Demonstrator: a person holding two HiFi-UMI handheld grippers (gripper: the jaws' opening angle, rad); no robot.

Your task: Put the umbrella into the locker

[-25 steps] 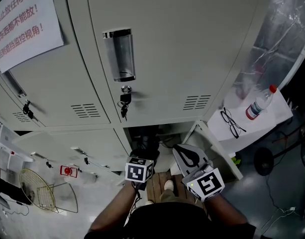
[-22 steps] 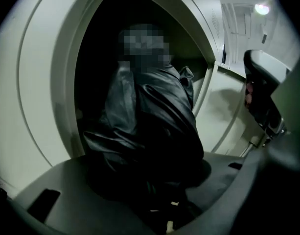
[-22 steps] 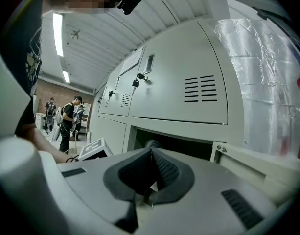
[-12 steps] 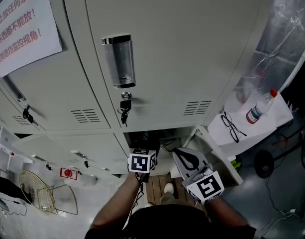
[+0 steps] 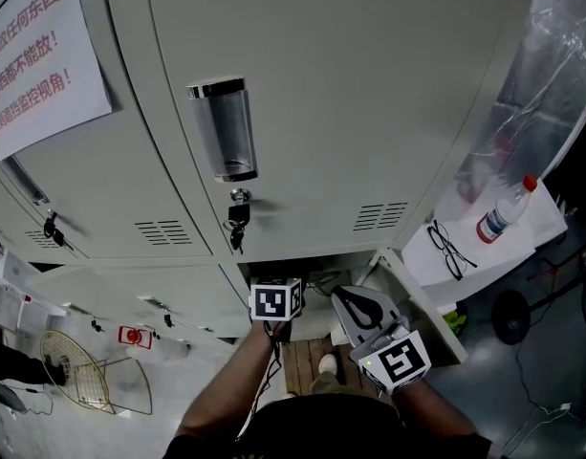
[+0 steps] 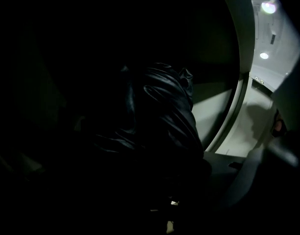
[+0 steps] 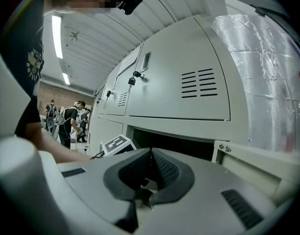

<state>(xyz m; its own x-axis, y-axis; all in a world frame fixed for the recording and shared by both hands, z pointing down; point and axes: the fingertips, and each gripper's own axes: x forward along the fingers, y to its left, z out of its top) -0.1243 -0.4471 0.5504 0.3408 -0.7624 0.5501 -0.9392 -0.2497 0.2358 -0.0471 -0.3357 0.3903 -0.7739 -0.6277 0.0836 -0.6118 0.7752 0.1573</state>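
The black folded umbrella point(image 6: 162, 106) fills the left gripper view, its crumpled fabric rising from where the jaws lie in the dark inside the bottom locker point(image 5: 316, 268). In the head view my left gripper point(image 5: 277, 290) reaches into that opening, shut on the umbrella, with its marker cube point(image 5: 275, 302) at the locker mouth. The locker door point(image 5: 422, 299) stands swung out to the right. My right gripper point(image 5: 361, 306) hovers level in front of the opening, right of the left one. Its pads point(image 7: 159, 168) meet with nothing between them.
Above the opening is a shut grey locker with a chrome handle point(image 5: 223, 129) and a key point(image 5: 237, 218) in its lock. Glasses point(image 5: 448, 250) and a water bottle point(image 5: 503, 211) lie on a white surface at right. A wire fan guard point(image 5: 73, 371) stands lower left.
My left gripper has pushed forward into the bottom locker, and the black umbrella seen ahead of its cube has gone out of the head view. The right gripper stays put.
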